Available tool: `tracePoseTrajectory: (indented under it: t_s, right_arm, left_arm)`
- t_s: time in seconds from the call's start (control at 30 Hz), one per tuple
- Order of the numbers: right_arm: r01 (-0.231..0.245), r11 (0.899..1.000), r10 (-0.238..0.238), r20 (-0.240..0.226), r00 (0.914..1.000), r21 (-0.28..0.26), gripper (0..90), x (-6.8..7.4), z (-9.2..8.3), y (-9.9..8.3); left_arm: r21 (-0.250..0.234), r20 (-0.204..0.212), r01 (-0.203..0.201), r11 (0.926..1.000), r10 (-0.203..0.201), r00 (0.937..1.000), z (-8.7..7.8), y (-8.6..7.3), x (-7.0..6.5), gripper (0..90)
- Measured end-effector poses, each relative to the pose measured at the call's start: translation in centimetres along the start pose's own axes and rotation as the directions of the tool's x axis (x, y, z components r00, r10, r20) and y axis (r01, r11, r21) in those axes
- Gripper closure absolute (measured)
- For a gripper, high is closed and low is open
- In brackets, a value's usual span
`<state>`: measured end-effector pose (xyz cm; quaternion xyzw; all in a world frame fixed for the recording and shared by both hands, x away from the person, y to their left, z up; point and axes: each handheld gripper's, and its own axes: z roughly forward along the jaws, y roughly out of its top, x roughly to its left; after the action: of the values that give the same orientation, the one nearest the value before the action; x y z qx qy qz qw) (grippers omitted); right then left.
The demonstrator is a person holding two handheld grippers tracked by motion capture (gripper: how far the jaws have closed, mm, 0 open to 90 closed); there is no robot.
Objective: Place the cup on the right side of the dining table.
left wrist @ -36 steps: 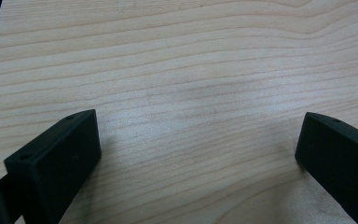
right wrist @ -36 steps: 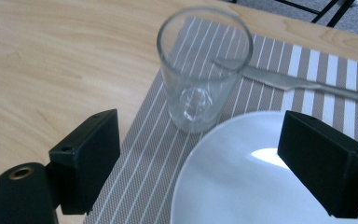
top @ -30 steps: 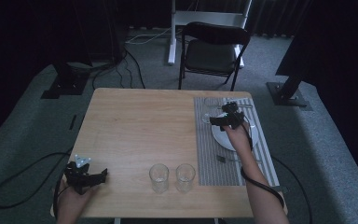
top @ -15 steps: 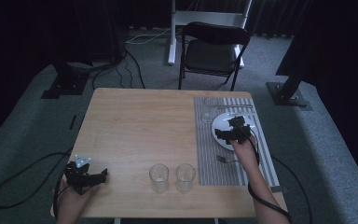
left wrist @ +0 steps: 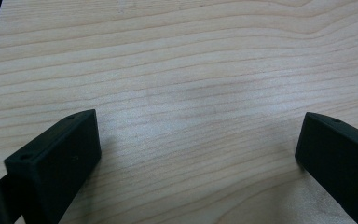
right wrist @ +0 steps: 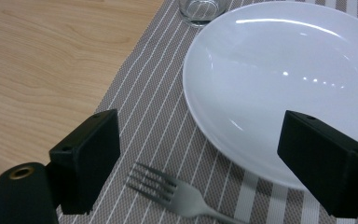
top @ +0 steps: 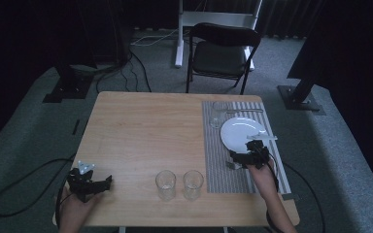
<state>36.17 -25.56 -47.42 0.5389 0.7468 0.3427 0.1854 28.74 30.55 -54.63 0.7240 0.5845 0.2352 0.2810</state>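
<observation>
Left gripper (top: 90,183) is held at the counter's (top: 141,136) front left corner, jaws spread wide over bare wood, nothing between them. Right gripper (top: 249,156) is set low over the striped mat (top: 213,165) along the right edge, jaws spread, nothing gripped. Fork (right wrist: 177,193) is seen lying on the mat between them, just beside the plate's (right wrist: 279,74) near rim. A glass (top: 216,115) is stood at the mat's far left corner. Two glasses (top: 165,184) (top: 193,184) are stood side by side near the front edge. The middle of the counter is left open.
</observation>
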Motion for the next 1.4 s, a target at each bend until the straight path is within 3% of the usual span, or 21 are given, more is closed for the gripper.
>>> tracePoseTrajectory:
  t_s: [0.27,0.73,1.27,1.4]
  right_arm:
    - [-0.030,0.998,0.032,0.022,0.9993,-0.058,12.8,-0.2,-1.6,-2.7]
    - [-0.023,0.999,0.025,0.051,0.9984,-0.036,12.7,-1.0,-2.3,-6.7]
    - [-0.035,0.998,0.040,0.102,0.9940,-0.047,12.4,-2.8,-3.9,-11.0]
    - [-0.057,0.998,0.061,0.120,0.9909,-0.042,12.4,-3.4,-4.1,-12.1]
  left_arm:
    - [0.000,0.000,0.000,1.0000,0.000,1.0000,0.0,0.0,0.0,0.4]
    - [-0.001,0.000,0.003,1.0000,-0.003,1.0000,0.0,0.0,0.0,0.4]
    - [-0.001,0.000,0.003,1.0000,-0.003,1.0000,0.0,0.0,0.0,0.4]
    - [-0.001,0.000,0.003,1.0000,-0.003,1.0000,0.0,0.0,0.0,0.4]
